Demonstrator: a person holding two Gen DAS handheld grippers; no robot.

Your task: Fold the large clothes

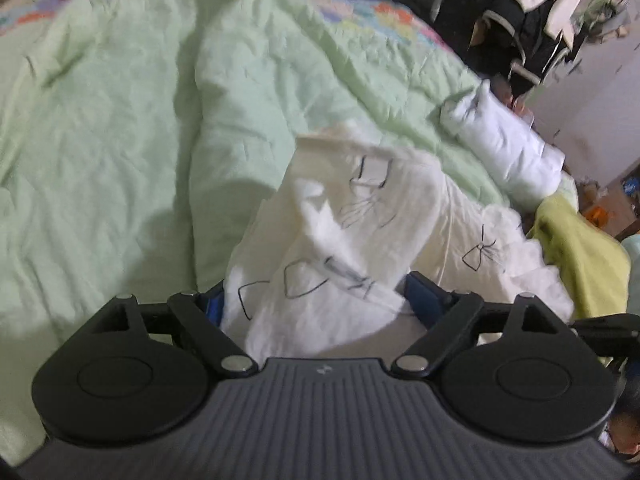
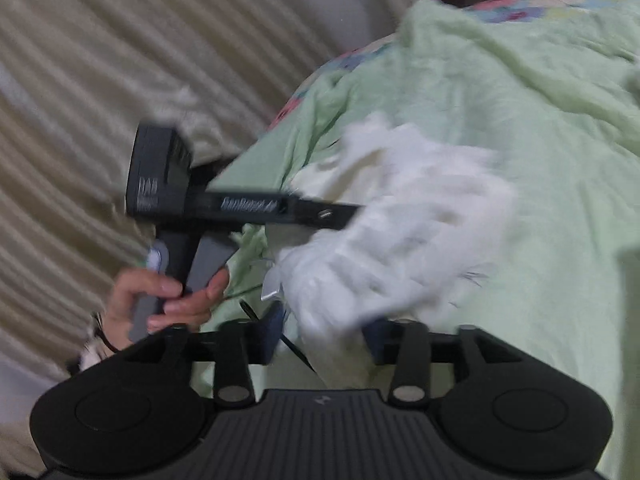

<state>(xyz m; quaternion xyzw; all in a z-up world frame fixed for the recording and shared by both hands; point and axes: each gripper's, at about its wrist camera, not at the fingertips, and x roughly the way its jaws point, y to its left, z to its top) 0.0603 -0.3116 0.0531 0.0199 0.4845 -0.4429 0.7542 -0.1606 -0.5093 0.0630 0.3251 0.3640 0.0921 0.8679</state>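
A white, soft woven garment printed with thin black bow outlines [image 1: 352,240] lay bunched and creased on a pale green quilted bedcover [image 1: 120,140], whose surface was puckered into broad folds. The garment rose in a loose ridge and draped back between the jaws of the left gripper [image 1: 316,300], a black plastic tool with blue finger pads [image 1: 424,296]; the jaws stood wide apart, and the pads did not visibly press the cloth, so the tool appeared released. In the right wrist view the same garment [image 2: 400,220] showed as a blurred, fluffy white mass on the green cover [image 2: 540,100], part of it passing between the dark blue pads of the right gripper [image 2: 326,340]. Those jaws stood partly parted, with gaps beside the cloth, so no clench was evident. The left gripper [image 2: 248,208] crossed this view as a black bar, its grey handle grasped by a person's hand [image 2: 168,296]. A beige ribbed curtain [image 2: 100,80] hung behind. A plump white pillow [image 1: 508,144] and a yellow-green cloth [image 1: 576,256] lay at the bed's far edge, beyond a multicoloured patchwork sheet [image 1: 384,16].
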